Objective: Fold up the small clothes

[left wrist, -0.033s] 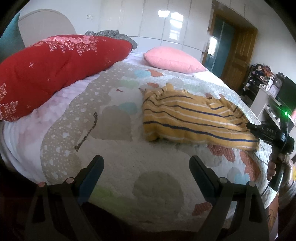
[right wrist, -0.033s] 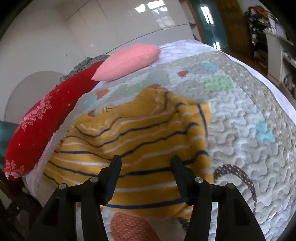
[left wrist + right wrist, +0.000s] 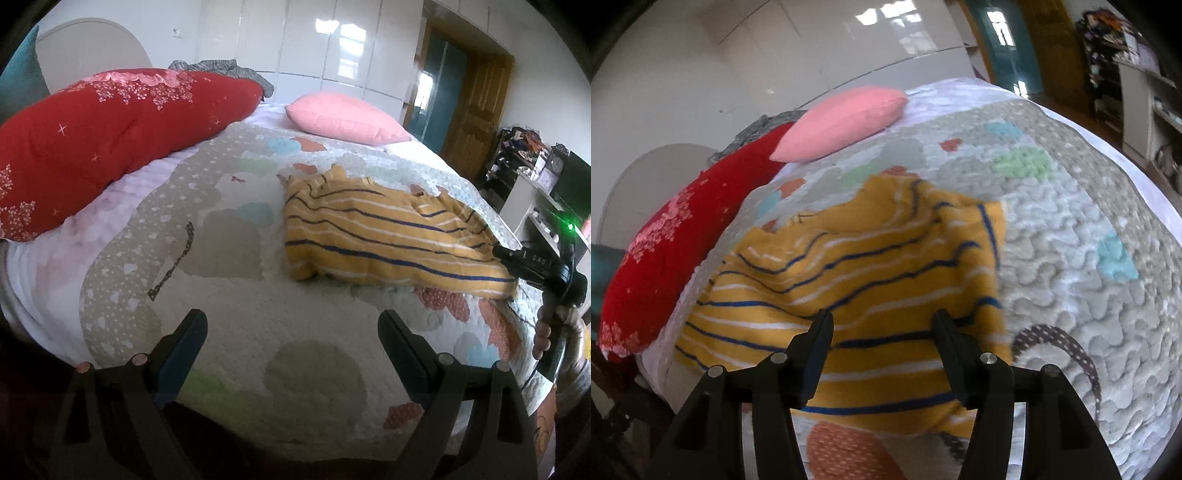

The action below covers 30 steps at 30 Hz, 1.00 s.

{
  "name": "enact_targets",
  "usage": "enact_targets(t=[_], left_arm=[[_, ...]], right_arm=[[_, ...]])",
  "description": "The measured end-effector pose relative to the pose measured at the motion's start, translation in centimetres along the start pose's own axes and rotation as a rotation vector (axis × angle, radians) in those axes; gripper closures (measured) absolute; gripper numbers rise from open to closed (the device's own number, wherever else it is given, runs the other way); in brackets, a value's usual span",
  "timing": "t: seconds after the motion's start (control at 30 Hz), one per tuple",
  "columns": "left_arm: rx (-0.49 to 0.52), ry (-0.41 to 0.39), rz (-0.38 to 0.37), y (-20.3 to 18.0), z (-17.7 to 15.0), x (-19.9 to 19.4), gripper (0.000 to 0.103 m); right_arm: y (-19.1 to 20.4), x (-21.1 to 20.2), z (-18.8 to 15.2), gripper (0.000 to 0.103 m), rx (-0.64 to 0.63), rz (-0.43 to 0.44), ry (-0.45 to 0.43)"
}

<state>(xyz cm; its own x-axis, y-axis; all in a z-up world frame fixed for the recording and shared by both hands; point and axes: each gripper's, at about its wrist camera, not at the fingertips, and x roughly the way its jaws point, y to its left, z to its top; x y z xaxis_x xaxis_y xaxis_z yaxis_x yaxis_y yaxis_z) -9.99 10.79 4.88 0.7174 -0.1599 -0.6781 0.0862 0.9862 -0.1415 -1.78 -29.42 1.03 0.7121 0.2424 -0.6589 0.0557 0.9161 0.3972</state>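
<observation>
Legible text, one item: white characters reading roughly "DAS" on the black body of the right gripper (image 3: 532,264), at about three o'clock in the left wrist view; the first character is uncertain. No other readable text, label, brand, number or sign in either view; print on the distant shelf items (image 3: 532,162) at two o'clock is too small to read.

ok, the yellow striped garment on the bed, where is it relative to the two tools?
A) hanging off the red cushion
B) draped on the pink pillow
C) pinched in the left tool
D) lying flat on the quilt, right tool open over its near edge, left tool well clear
D: the yellow striped garment lies on the quilt; the right tool is open over its edge, and the left tool stands open over bare quilt.
</observation>
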Motion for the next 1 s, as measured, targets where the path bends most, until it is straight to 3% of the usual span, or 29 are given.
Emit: enact_targets(t=[0.27, 1.0], left_arm=[[-0.01, 0.02, -0.002, 0.0, -0.2, 0.6, 0.01], [-0.031, 0.072, -0.013, 0.1, -0.9, 2.3, 0.01]], right_arm=[[-2.6, 0.3, -1.0, 0.039, 0.077, 0.009, 0.016], [-2.4, 0.5, -1.7, 0.036, 0.066, 0.006, 0.0]])
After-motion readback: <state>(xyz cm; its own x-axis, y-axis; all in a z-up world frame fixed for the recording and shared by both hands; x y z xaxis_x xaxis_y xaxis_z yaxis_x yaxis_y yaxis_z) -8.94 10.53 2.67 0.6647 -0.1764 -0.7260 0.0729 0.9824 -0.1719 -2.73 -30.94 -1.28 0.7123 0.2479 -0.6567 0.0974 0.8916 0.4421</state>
